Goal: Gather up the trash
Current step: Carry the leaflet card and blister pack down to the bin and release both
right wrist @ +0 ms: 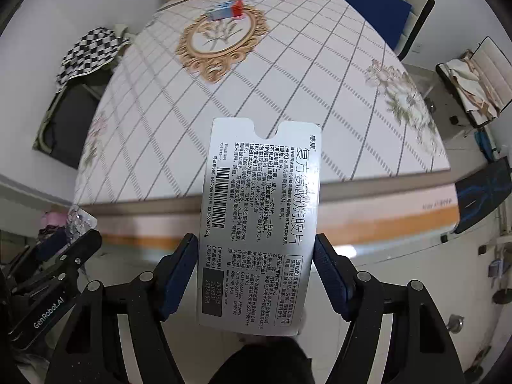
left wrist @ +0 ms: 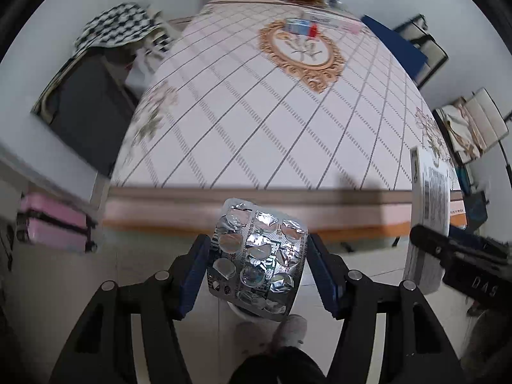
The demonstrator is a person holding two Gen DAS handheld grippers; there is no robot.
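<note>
Left tongs: blue-padded fingers clamped on the two side edges of a silver foil blister sheet with emptied, crumpled pockets. The sheet bows upward between the pads and sits at lower centre of the left wrist view, over pale floor tiles. A grey slipper shows at the bottom edge beneath it.

Right tongs: pads pressed against the long edges of a flattened silver-white cardboard medicine box printed with black text and a barcode. The box stands up from the tongs through the centre of the right wrist view, its notched flap end uppermost, overlapping the near edge of the bed behind it. The same box shows at the right edge of the left view.

Beyond both: a bed with a white mattress cover crossed by grey diagonal lines and a gold ornamental medallion fills the upper half of each view. Near its far end lie a small blue-and-red box and, just behind it, a long white-and-pink box. A black-and-white checked cloth is at upper left, a pink suitcase at left, a dark blue flat panel at upper right.
</note>
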